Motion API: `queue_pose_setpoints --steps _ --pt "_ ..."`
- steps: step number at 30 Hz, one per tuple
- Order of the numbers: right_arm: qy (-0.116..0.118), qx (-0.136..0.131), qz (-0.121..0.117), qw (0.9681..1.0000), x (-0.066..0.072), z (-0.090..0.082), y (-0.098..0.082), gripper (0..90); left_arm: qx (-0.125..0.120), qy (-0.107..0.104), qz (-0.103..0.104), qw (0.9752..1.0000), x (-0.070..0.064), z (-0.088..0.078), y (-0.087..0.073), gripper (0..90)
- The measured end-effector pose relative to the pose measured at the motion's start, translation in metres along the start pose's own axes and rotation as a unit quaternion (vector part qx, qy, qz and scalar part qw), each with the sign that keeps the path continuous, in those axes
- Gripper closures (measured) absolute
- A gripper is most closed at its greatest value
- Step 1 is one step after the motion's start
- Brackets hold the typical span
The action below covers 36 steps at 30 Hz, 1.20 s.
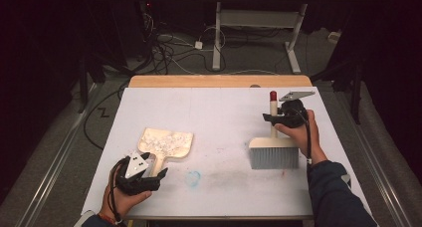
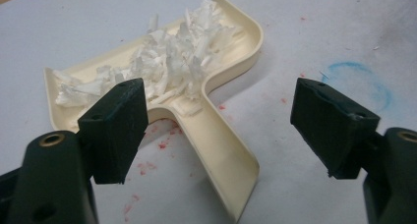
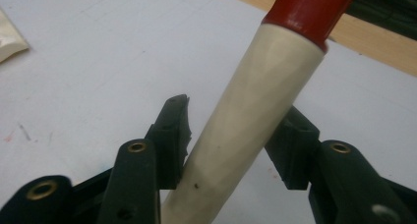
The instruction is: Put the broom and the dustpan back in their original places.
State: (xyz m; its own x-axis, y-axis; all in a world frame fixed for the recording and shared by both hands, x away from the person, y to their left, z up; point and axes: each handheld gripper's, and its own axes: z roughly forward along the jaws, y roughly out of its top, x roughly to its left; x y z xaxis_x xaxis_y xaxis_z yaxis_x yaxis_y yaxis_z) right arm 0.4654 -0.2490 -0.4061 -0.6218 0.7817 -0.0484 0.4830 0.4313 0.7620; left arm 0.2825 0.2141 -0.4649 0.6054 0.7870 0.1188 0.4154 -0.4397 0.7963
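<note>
Seeing the left gripper at the near-left part of the white table sheet, jaws spread wide with nothing pinched; in the left gripper view the dustpan handle lies on the sheet in the gap between the two pads, touching neither. Dustpan sits flat just beyond that gripper, handle pointing back toward me, its pan loaded with white paper shreds. Using the dustpan as reference: the brush is well to its right, bristle head down on the sheet, cream handle rising away from me and ending in a red cap. Right gripper is at that handle, on the far side of the bristle head. In the right gripper view the brush handle runs tilted between the jaws, which are partly apart; one pad looks to touch it, the other sits close behind it, and I cannot tell whether that is a firm grip. A faint blue ring mark lies on the sheet just right of the dustpan's handle. Small red flecks dot the sheet around the handle.
</note>
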Motion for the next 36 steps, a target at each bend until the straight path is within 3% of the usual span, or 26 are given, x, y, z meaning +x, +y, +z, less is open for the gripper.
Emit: queue_pose_setpoints --steps 2,4,7,13,24,36 --pt "-0.017 -0.008 0.009 0.9998 -0.002 0.000 0.001 48.6 0.000 -0.002 -0.002 1.0000 0.000 0.000 0.000 20.5" --pt "-0.014 -0.016 0.011 0.9997 -0.003 -0.001 0.001 48.2 -0.004 -0.002 0.000 1.0000 0.000 0.000 -0.001 20.5" --pt "-0.030 -0.027 0.007 0.9992 -0.002 -0.003 0.002 44.8 -0.004 0.000 0.007 1.0000 -0.002 0.000 -0.002 20.5" --pt "-0.033 -0.065 0.003 0.9973 -0.001 -0.011 0.004 40.3 -0.007 0.000 0.011 0.9999 -0.004 -0.002 -0.003 20.5" --pt "-0.051 -0.138 -0.006 0.9891 0.013 -0.039 0.007 28.5 -0.004 0.009 0.017 0.9998 -0.005 -0.002 -0.003 19.8" --pt "-0.051 -0.155 -0.031 0.9861 0.029 -0.059 0.002 25.8 0.001 0.016 0.030 0.9994 -0.007 -0.001 -0.003 19.2"
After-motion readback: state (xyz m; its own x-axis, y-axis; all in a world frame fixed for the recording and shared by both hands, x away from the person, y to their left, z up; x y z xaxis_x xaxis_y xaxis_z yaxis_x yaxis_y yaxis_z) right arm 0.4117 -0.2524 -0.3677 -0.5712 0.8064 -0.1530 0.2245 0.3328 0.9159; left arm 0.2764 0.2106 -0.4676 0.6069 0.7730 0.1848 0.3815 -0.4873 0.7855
